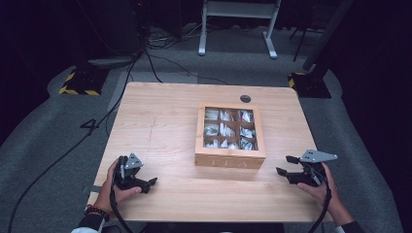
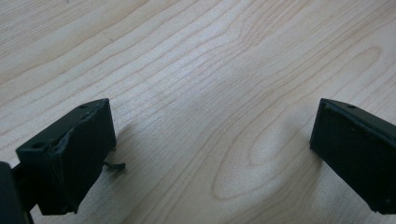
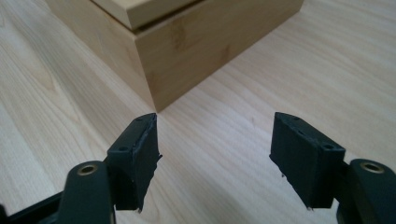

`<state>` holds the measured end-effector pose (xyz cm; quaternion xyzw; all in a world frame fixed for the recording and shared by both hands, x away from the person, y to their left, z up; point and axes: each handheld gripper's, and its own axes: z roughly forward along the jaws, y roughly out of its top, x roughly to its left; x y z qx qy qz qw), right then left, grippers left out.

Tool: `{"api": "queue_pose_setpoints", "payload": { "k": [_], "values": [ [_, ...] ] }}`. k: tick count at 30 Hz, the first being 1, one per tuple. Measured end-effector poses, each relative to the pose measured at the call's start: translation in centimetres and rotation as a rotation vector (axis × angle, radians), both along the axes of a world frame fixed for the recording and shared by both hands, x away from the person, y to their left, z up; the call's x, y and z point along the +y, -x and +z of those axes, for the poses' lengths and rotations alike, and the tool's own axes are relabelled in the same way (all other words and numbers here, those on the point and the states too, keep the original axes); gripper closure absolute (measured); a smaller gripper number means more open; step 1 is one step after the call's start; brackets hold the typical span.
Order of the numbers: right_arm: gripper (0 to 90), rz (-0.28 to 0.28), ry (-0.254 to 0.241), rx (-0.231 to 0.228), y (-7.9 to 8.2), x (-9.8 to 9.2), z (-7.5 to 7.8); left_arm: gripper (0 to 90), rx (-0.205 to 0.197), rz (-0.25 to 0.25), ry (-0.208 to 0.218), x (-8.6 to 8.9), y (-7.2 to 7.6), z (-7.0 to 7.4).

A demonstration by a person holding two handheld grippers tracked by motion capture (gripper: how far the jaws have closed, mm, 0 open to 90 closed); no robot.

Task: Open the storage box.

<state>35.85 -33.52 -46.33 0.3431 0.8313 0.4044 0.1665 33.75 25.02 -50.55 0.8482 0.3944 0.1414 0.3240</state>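
Box (image 1: 230,158) placement: a wooden box sits closed on your table (image 1: 160,121), right of centre, its window lid showing nine compartments of small white packets (image 1: 226,129). Lettering on the front wall is too faint to read.

Your left gripper (image 1: 149,183) rests low at the near left corner of the table, well apart from the box. Its jaws stand wide apart with nothing between them; the left gripper view shows bare wood grain between the pads (image 2: 74,158).

Your right gripper (image 1: 286,165) is held near the right edge, jaws likewise spread and empty, pointing toward the box. In the right gripper view (image 3: 215,158) the near corner of the box (image 3: 196,56) stands just beyond the tips, not touching them.

A round hole (image 1: 245,98) lies in the table behind the box.
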Motion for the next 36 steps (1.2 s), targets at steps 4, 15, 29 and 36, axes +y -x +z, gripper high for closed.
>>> {"api": "queue_pose_setpoints", "payload": {
  "k": [4,15,29,36],
  "values": [
    [33.0,0.009,0.011,-0.007,-0.5,1.1,0.7,0.7,-0.001,-0.003,0.0,0.0,0.0,0.0],
    [34.4,0.072,0.021,-0.01,-1.9,4.2,1.9,2.1,-0.003,-0.015,0.007,0.3,0.0,0.0],
    [28.4,0.073,0.025,0.025,-3.2,7.5,1.8,2.3,-0.003,-0.014,0.006,0.3,0.0,0.0],
    [28.4,0.066,0.021,0.028,-3.2,7.5,1.9,2.4,-0.003,-0.015,0.006,0.3,0.0,0.0]
  ]
}}
